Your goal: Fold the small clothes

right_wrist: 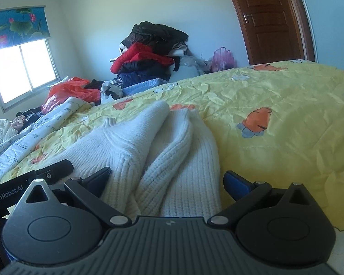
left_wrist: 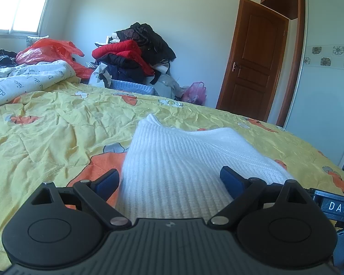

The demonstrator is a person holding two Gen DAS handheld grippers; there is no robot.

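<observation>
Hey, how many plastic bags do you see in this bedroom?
2, maybe more hidden. A red plastic bag lies on the bed's far side near the window; a pink plastic bag sits on the floor by the door, beside the clothes pile.

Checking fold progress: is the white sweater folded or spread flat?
Partly folded, bunched: the white sweater shows overlapping ribbed layers and a raised ridge on the bedspread, not flat.

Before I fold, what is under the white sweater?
The white knit sweater lies on the yellow carrot-print bedspread, which shows all around it. Whatever sits directly beneath the bunched folds is covered.
</observation>
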